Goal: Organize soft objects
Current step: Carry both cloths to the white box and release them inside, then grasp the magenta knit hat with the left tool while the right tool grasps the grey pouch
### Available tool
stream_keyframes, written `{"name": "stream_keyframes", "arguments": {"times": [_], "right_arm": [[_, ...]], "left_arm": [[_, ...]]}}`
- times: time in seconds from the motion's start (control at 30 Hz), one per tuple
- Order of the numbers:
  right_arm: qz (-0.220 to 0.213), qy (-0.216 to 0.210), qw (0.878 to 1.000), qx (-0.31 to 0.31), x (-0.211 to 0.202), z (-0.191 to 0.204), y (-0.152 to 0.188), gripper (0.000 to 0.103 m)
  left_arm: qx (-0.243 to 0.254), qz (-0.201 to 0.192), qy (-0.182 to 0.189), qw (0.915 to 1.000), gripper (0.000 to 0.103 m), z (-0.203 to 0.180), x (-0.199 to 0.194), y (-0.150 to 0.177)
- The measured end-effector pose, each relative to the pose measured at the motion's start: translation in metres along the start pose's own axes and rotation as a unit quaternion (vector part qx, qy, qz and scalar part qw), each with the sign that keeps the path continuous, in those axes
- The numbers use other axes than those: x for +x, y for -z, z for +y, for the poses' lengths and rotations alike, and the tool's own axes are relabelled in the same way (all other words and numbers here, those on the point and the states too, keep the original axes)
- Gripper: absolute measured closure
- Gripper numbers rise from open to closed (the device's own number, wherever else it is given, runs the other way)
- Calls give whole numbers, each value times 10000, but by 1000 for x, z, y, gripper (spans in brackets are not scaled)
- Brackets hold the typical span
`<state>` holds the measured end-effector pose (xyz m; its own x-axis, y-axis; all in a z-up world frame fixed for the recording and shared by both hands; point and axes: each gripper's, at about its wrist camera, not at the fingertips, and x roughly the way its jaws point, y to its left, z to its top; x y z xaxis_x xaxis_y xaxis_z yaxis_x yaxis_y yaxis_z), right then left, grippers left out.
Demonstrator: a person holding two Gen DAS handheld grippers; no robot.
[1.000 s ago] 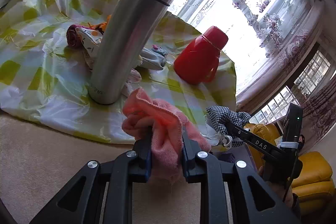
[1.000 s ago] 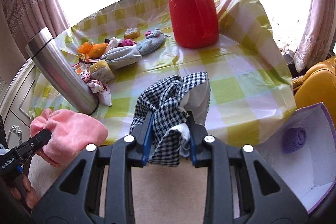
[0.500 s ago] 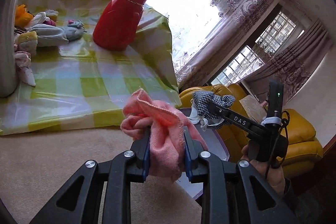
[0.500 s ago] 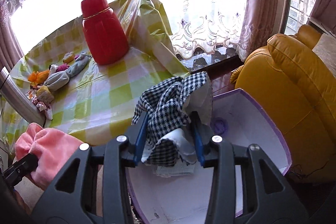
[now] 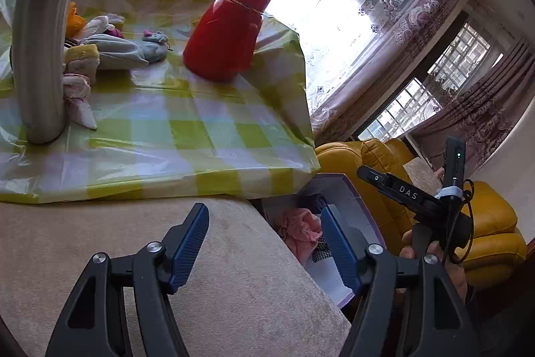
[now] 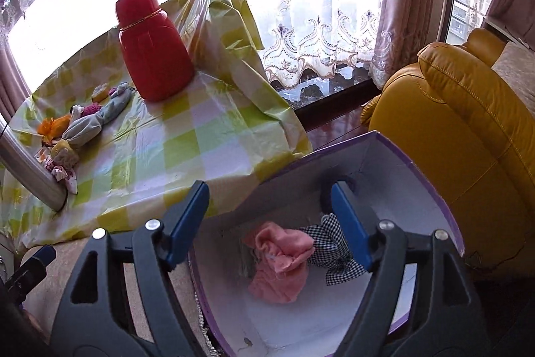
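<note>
On the checked tablecloth [image 6: 187, 136] a heap of small soft items [image 6: 83, 122] lay between the steel flask [image 5: 43, 49] and the red jug [image 6: 152, 56]; a careless reach there might have toppled either vessel. The left gripper [image 5: 264, 243] stood wide open and empty over the beige surface, and the right gripper [image 6: 271, 216] gaped empty above the purple-edged box [image 6: 434, 189]. Inside it lay the crumpled pink cloth [image 6: 279, 260], touching the black-and-white checked cloth [image 6: 331, 246].
</note>
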<state>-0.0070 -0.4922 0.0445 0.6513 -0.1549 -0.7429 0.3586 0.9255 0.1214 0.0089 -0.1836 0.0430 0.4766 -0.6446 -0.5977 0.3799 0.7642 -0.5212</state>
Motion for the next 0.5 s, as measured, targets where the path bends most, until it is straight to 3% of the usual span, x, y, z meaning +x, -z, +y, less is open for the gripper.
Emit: {"name": "stream_keyframes", "arguments": {"times": [0.2,0.5], "right_arm": [[117,-437,9988,-195,7,35,-1,25],[379,-1096,9911,-652,35,122,-14,25]], "left_arm": [[-544,-515,-659,9950,33,63,-49,-5],[-1333,-1277,-1457,9720,33,161,-111,-23]]}}
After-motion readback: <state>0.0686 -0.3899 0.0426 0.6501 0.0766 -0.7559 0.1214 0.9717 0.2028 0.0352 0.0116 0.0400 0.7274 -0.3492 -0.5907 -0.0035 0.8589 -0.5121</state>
